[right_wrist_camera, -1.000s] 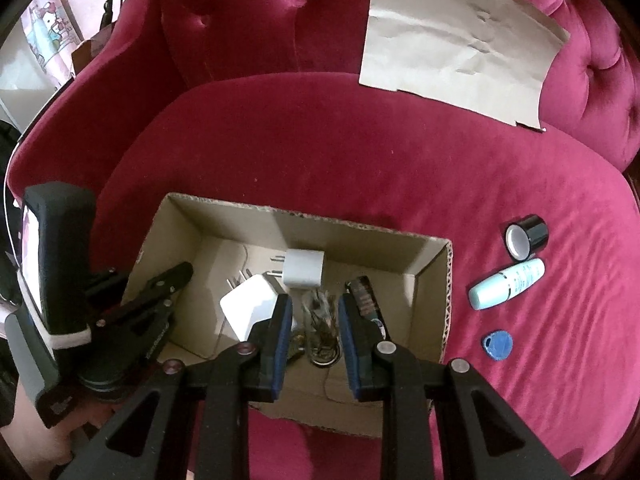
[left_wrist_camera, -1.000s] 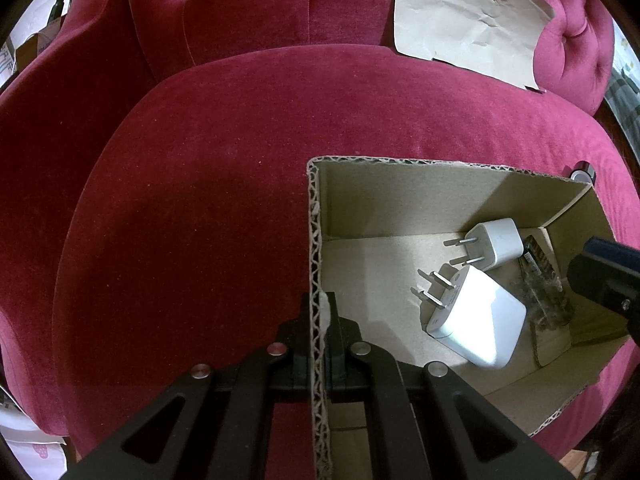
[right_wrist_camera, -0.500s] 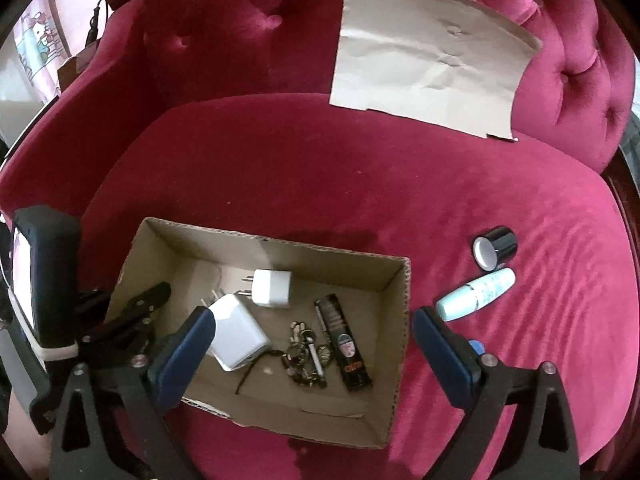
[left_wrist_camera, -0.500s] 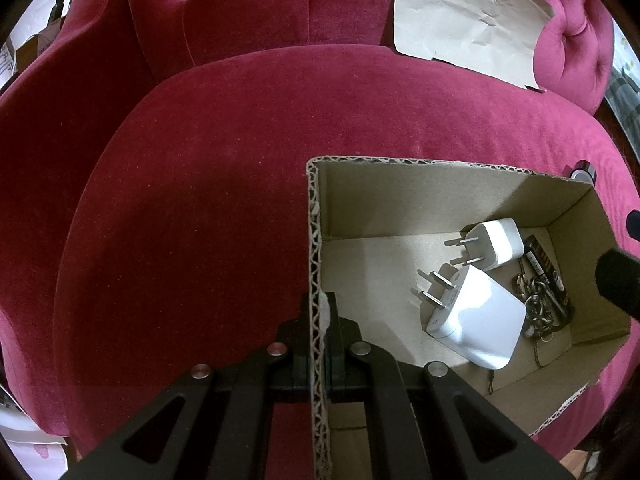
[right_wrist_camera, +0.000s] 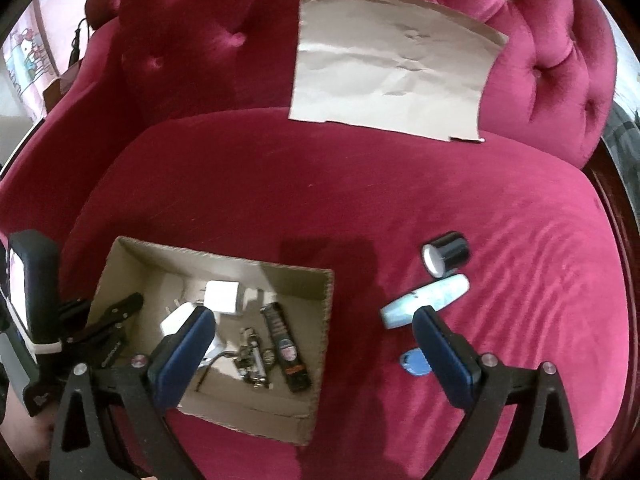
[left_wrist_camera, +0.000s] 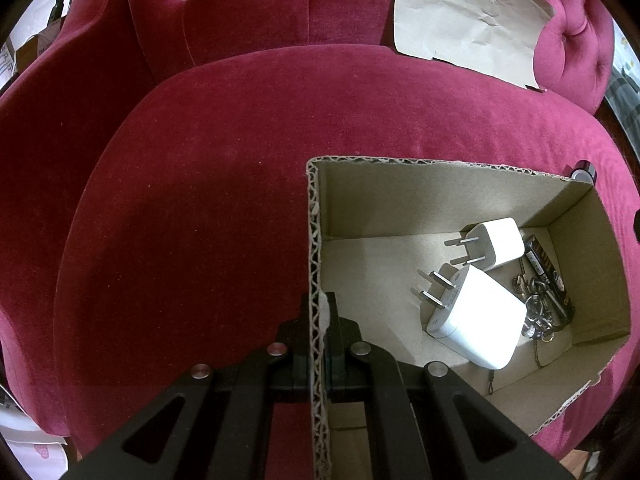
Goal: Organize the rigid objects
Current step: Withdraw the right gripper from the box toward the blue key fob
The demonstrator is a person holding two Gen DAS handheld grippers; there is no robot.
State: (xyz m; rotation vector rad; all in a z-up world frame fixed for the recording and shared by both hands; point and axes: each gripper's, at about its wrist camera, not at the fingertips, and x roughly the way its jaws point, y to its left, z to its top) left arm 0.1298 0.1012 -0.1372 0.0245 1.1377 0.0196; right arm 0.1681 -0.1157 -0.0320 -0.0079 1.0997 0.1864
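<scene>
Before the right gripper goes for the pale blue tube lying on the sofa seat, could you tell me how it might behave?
The pale blue tube looks rounded and lies on its side, so it may roll when nudged. Its smooth surface could slip between pads. The soft seat cushion probably damps rolling.

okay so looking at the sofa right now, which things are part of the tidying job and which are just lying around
Part of the job:
- cardboard box, its wall clamped by the left gripper
- in it: two white chargers, keys, black stick
- on the cushion, not yet boxed: black cap, pale tube, blue tag
- right gripper, open

Just lying about:
- brown paper
</scene>
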